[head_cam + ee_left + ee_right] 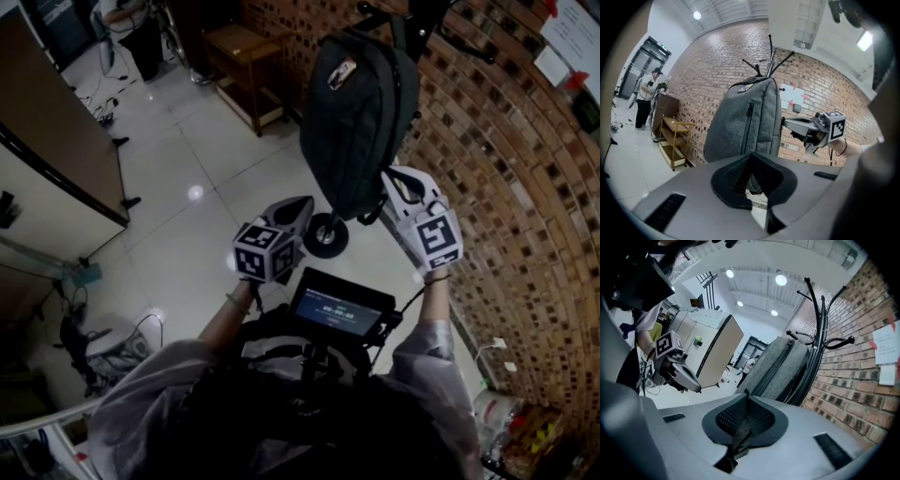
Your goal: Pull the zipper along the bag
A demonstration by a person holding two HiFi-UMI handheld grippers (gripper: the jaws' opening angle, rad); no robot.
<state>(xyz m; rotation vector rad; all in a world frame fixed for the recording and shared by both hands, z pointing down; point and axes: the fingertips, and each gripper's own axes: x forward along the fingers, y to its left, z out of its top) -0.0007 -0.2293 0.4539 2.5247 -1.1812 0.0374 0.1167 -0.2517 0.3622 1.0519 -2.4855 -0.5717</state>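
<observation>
A grey backpack (352, 112) hangs upright from a black coat rack (768, 56) against a brick wall. A dark zipper (749, 122) runs down its front panel. My right gripper (389, 178) is at the bag's lower right edge. In the right gripper view its jaws (746, 397) are shut on a thin dark strip, seemingly the zipper pull, with the bag (780, 364) just beyond. My left gripper (305, 208) hovers below the bag's bottom, apart from it. Its jaws (751, 161) stand slightly open with nothing between them.
The brick wall (506, 187) is close on the right. A black wheel (326, 234) sits on the floor under the bag. A wooden shelf (248, 66) stands further along the wall, and a large cabinet (56, 122) at the left. A person (647, 96) stands far off.
</observation>
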